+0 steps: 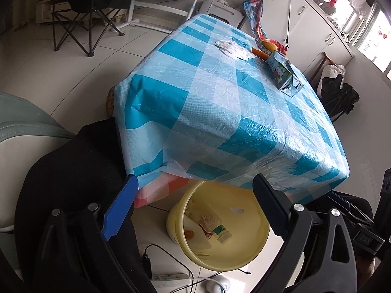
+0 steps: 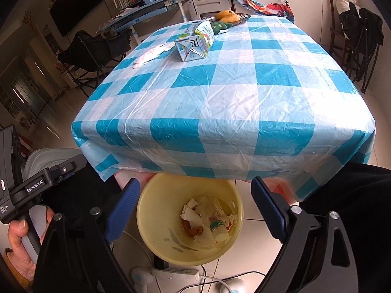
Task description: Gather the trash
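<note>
Both hand-held grippers are held over a yellow bin [image 2: 189, 219] on the floor below the tabletop [image 2: 220, 92] edge. The left hand-held gripper [image 1: 193, 210] is spread apart and empty. In the bin, a bottle [image 2: 218, 229] and crumpled paper [image 2: 195, 210] are already collected. The right hand-held gripper [image 2: 195, 210] is likewise apart, empty. On the tabletop, a plastic wrapper [image 2: 151, 55] and a carton [image 2: 195, 42] are left.

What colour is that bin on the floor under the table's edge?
Pale yellow. The bin shows best in the right wrist view, with trash inside it.
</note>
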Motion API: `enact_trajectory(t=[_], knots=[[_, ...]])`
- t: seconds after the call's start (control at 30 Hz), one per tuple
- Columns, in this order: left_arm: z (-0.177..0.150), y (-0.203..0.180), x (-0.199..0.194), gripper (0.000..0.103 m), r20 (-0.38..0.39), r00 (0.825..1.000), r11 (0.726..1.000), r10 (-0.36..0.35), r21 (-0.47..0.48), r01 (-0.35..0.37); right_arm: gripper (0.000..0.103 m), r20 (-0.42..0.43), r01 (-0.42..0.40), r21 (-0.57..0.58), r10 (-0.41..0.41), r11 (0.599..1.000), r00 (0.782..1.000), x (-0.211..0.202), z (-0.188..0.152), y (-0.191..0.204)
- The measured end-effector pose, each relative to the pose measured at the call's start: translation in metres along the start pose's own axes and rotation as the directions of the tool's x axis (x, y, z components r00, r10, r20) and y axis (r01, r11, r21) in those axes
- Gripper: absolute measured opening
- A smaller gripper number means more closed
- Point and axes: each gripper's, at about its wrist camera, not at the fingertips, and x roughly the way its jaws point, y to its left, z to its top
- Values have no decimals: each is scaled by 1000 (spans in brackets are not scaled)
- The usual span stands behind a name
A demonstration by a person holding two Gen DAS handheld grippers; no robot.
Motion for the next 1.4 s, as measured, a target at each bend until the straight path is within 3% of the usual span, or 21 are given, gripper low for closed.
enact_trajectory(t=[1.2,1.4], knots=[[0,5,0,92,4,1000,1000,8,-12,-8,89,-10,9,-11,-9,1000,1000,0,-1,1],[2,9,-14,92,72,997,1000,11,-29,-9,89,4,7,-9,-7,1000,1000,-2,0,1]])
